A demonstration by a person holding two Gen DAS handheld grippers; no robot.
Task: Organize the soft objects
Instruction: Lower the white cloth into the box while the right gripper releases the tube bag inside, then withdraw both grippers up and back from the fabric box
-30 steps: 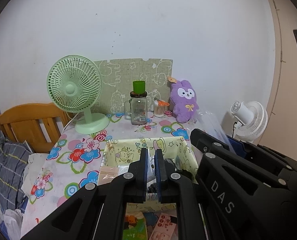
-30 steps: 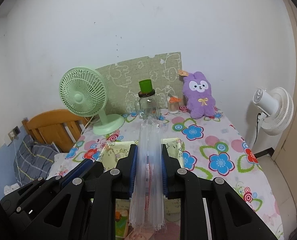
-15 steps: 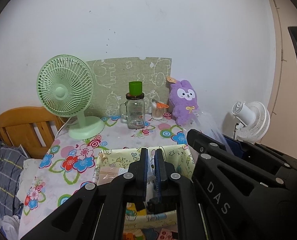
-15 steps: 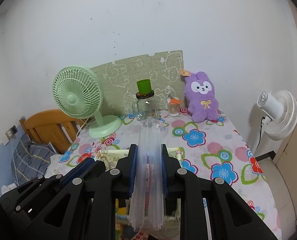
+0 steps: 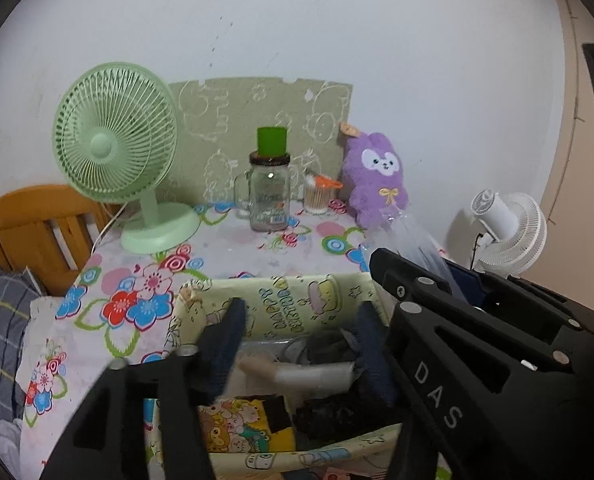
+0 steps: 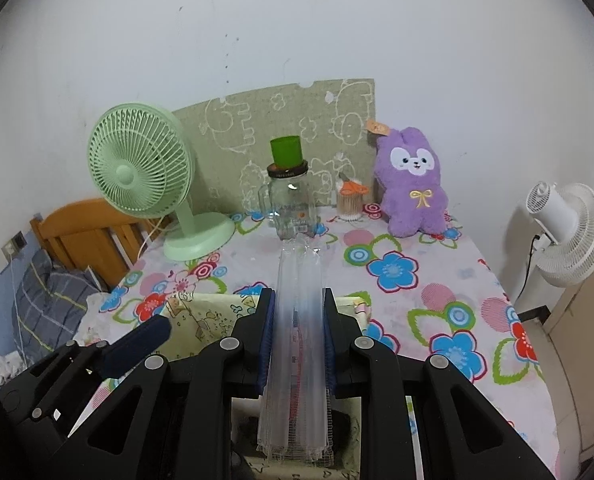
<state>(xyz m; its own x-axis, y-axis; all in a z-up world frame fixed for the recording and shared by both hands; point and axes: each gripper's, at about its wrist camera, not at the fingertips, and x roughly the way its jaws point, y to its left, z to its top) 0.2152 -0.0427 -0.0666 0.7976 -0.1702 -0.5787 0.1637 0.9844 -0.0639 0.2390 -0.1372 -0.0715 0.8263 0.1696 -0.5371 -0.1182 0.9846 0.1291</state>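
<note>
Left gripper [image 5: 297,344]: spread wide and empty, poised over the open top of the fabric storage bin [image 5: 281,300], blue pads to either side of the jumble inside. Right gripper [image 6: 297,344]: clamped on a stack of clear plastic bags [image 6: 297,320], pads pressing both flat faces, stack poking forward past the fingertips and trailing back beneath the camera.

Bin standing on the floral tablecloth [image 6: 417,292], near the front edge; within it a pale rolled bundle [image 5: 309,374], dark cloth [image 5: 337,412] and a cartoon-printed piece [image 5: 237,420], all lying loose. Exact nature of each too blurred to say.

Handling, as a judgement: bags very light, limp and slick, likely to fan out or slide unless pinched across the full stack near the middle, as now. Rolled bundle soft and compressible, best taken across its waist, not by an end, to avoid unrolling. Dark cloth floppy, likely to drag neighbours along if snagged. Bin walls soft as well, apt to fold inward under a downward push.

Purple plush rabbit [image 6: 413,192] upright at the table's back, beside the glass jar [image 6: 289,204] and well apart from both grippers; light and squashy, easiest around the body.
</note>
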